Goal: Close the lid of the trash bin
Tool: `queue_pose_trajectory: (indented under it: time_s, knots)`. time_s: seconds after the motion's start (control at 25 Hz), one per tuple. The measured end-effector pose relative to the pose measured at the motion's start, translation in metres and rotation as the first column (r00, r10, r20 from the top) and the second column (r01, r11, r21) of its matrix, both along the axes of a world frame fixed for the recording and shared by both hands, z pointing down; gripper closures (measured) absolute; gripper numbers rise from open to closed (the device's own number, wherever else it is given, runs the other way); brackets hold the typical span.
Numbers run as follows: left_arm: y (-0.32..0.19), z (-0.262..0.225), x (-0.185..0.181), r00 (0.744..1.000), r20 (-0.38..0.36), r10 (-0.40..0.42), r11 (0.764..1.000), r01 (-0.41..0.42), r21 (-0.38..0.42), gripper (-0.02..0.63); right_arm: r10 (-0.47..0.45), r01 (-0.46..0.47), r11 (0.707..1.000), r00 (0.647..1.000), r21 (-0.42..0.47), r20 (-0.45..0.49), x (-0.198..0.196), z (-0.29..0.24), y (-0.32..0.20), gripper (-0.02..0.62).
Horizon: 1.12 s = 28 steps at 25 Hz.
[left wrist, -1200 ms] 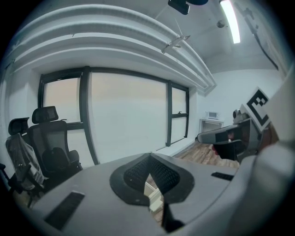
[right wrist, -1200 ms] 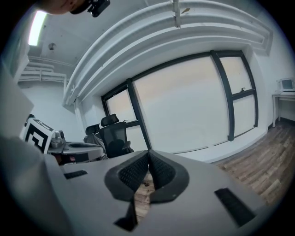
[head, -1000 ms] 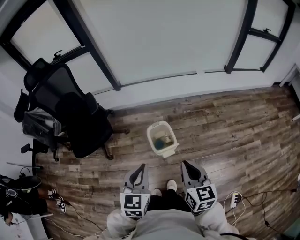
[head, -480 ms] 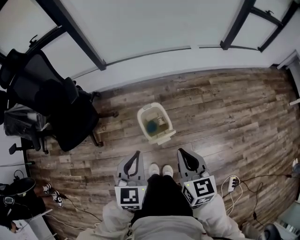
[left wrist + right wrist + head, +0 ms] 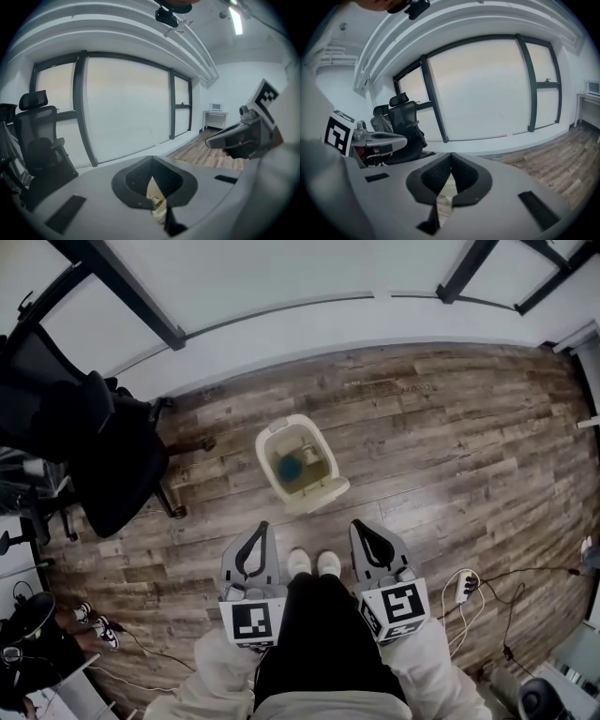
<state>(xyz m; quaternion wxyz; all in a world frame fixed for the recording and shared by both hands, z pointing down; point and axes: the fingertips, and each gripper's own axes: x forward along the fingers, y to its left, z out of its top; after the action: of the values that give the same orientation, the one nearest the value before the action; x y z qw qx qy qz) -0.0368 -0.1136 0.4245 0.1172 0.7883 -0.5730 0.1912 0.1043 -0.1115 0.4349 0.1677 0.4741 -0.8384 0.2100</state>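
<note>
A small cream trash bin [image 5: 295,465] stands open on the wooden floor, with something blue and other rubbish inside. Its lid [image 5: 323,493] hangs off the near right rim. My left gripper [image 5: 260,528] and right gripper [image 5: 356,526] are held low in front of the person's white shoes [image 5: 313,562], a short way short of the bin and apart from it. Both are shut with nothing between their tips. In the left gripper view a sliver of the bin [image 5: 154,194] shows through the gap behind the left gripper [image 5: 151,165] tips. The right gripper [image 5: 450,157] points at the window wall.
A black office chair [image 5: 80,442] stands to the left of the bin. The window wall [image 5: 281,287] runs along the far side. A white power strip [image 5: 463,585] with cables lies on the floor at the right. A second person's feet [image 5: 89,626] show at the lower left.
The person has stepped closer to the bin. It now sits nearer the two grippers and more to the left in the head view. Both grippers stay shut.
</note>
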Motion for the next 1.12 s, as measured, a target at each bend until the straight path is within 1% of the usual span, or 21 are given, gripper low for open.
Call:
queue_pose_trajectory:
  time_s: [0.16,0.32,0.48,0.6,0.76,0.96,1.12]
  knots:
    - [-0.003,0.044,0.001,1.000,0.011,0.004,1.000,-0.003,-0.030,0.598,0.000,0.000,1.000,1.000,-0.017,-0.006,-0.002,0.041,0.002,0.571]
    - [-0.004,0.086,0.008,1.000,-0.006,0.002,0.999,-0.002,-0.043,0.598,0.016,-0.016,0.999,1.000,-0.047,-0.006,-0.003,0.084,0.002,0.572]
    - [-0.002,0.128,0.006,0.999,-0.019,-0.031,0.996,0.029,-0.081,0.598,0.022,-0.024,0.998,0.999,-0.066,-0.031,-0.002,0.125,-0.002,0.571]
    - [-0.005,0.159,0.000,0.999,-0.014,-0.050,0.994,0.049,-0.102,0.598,0.018,-0.023,0.997,0.998,-0.078,-0.062,0.000,0.153,-0.009,0.571]
    - [-0.005,0.197,-0.006,0.998,-0.002,-0.063,0.991,0.062,-0.117,0.598,0.022,-0.030,0.994,0.997,-0.104,-0.074,0.003,0.191,-0.011,0.571]
    - [0.000,0.228,-0.007,0.998,0.000,-0.057,0.985,0.056,-0.163,0.598,0.027,-0.037,0.991,0.997,-0.129,-0.077,-0.001,0.221,-0.013,0.571]
    - [0.005,0.237,-0.011,0.998,-0.004,-0.065,0.984,0.064,-0.166,0.598,0.007,-0.019,0.990,0.996,-0.141,-0.086,-0.010,0.228,-0.014,0.571]
